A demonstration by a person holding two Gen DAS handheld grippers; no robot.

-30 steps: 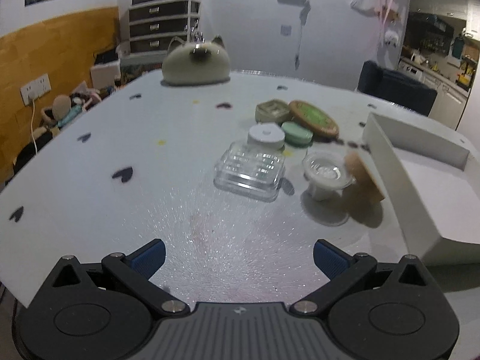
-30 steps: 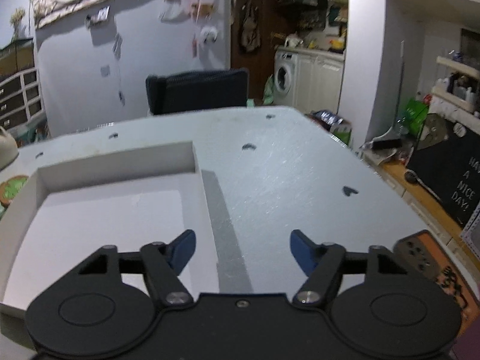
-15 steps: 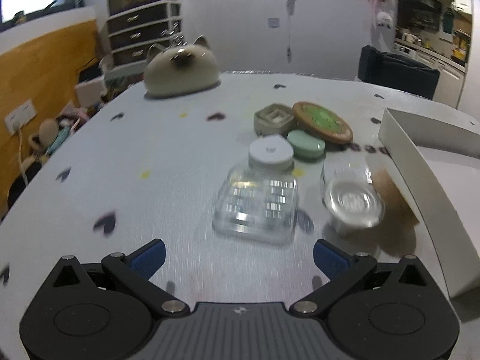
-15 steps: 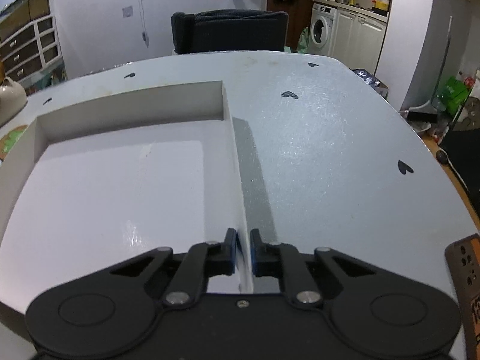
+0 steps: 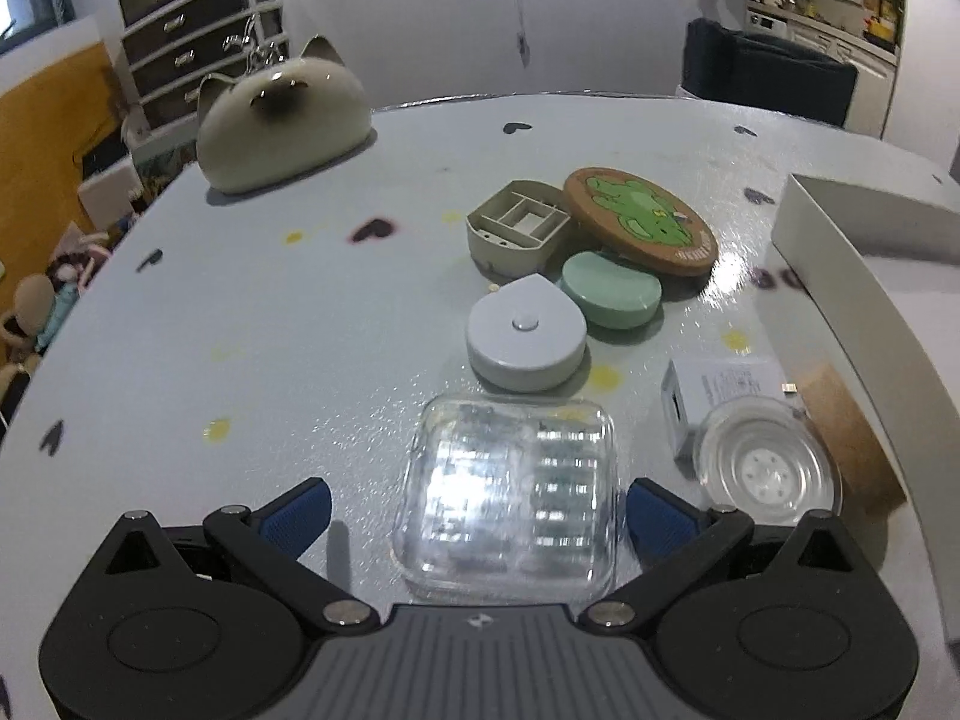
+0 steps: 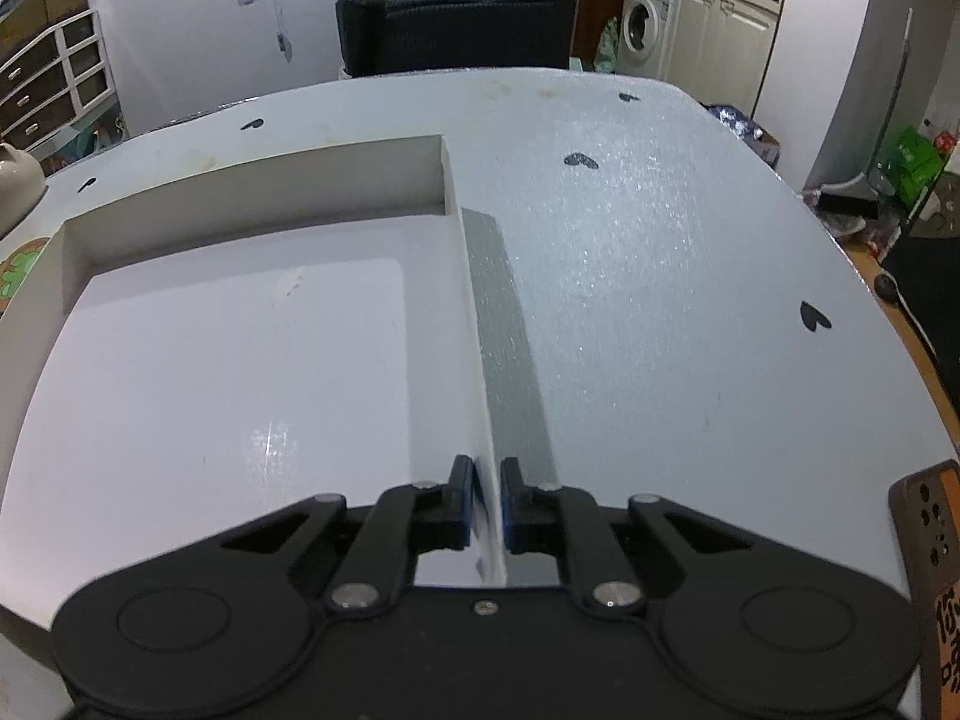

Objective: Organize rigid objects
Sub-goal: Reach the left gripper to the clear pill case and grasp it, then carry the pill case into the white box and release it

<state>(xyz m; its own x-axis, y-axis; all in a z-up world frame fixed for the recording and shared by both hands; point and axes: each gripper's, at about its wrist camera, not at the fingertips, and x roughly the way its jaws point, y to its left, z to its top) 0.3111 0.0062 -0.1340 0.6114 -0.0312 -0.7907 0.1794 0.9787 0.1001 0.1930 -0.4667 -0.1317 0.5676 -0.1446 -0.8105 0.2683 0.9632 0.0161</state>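
In the left wrist view my left gripper (image 5: 477, 513) is open, its blue fingertips on either side of a clear square plastic case (image 5: 510, 498) on the table. Beyond it lie a white teardrop-shaped puck (image 5: 527, 333), a mint green oval case (image 5: 612, 291), a beige compartment box (image 5: 519, 231) and a round cork coaster with a green frog (image 5: 642, 219). A clear round lid (image 5: 765, 468), a small white box (image 5: 720, 390) and a cork disc (image 5: 846, 432) sit to the right. My right gripper (image 6: 487, 501) is shut on the right wall of the white tray (image 6: 474, 330).
A cat-shaped ceramic figure (image 5: 282, 126) stands at the table's far left. The white tray's wall (image 5: 840, 294) runs along the right of the left wrist view. A dark chair (image 6: 456, 30) stands behind the table. An orange and brown object (image 6: 933, 570) lies at the table's right edge.
My left gripper has moved forward until its open fingers flank the clear case. My right gripper moved down and closed on the tray's right wall.
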